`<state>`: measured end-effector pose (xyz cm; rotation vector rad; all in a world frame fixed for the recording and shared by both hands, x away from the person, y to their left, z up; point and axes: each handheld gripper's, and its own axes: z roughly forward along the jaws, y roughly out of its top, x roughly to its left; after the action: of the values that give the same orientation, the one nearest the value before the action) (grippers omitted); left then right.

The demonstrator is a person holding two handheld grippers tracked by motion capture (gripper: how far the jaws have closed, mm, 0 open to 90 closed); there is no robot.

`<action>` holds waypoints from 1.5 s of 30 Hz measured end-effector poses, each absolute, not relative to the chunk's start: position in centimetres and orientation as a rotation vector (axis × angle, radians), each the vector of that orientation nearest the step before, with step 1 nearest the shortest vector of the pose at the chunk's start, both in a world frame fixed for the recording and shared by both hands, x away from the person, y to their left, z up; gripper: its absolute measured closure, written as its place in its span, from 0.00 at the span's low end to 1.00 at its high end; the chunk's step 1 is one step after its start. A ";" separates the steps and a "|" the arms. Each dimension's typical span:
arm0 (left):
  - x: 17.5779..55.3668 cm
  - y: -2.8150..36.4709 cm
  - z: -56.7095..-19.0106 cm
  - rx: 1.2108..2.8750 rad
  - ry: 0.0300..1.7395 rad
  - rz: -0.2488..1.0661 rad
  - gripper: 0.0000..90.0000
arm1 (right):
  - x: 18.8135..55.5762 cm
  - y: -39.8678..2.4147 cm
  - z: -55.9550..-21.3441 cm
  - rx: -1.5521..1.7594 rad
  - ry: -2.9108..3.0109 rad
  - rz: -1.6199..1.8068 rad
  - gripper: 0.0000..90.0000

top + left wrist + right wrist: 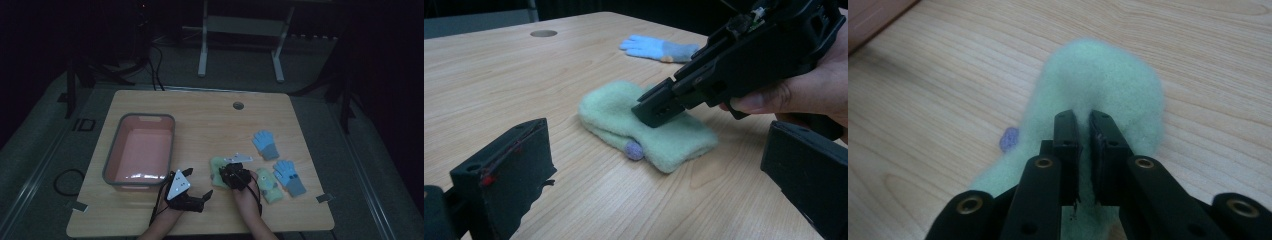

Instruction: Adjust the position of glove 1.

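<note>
A pale green fuzzy mitten [624, 117] with a small purple bobble [634, 150] lies flat on the wooden table [200, 120]. My right gripper [651, 112] comes down on it at a slant, and its tips rest on the top of the mitten [1098, 75]. In the right gripper view its jaws [1084, 120] stand nearly together with just a thin slit between them, and I cannot see fabric caught there. My left gripper [658, 150] is wide open, low over the table, facing the mitten with nothing between its jaws. From above, the left gripper [199, 183] sits just left of the right gripper [223, 171].
A pink basin with a grey rim [145, 117] stands at the left of the table. A second green mitten [270, 186] lies by the right hand, and two blue gloves [265, 144] [290, 176] lie farther right. A round cable hole [238, 105] is at the back.
</note>
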<state>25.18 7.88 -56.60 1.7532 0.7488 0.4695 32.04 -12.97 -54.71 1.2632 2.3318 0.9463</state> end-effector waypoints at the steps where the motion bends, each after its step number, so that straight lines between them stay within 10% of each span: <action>1: 25.2 7.9 -56.6 1.753 0.749 0.469 0.00 | 32.0 -13.0 -54.7 1.263 2.332 0.946 0.91; 12: 25.2 7.8 -56.6 1.761 0.736 0.464 0.00 | 31.4 -15.7 -51.5 1.152 2.333 0.982 0.64; 45: 25.2 7.8 -56.6 1.756 0.749 0.472 0.00 | 28.8 -28.2 -53.5 1.127 2.401 0.880 0.71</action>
<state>25.18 7.85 -56.60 1.7555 0.7494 0.4716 28.83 -28.16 -53.54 1.1266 2.4010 0.8800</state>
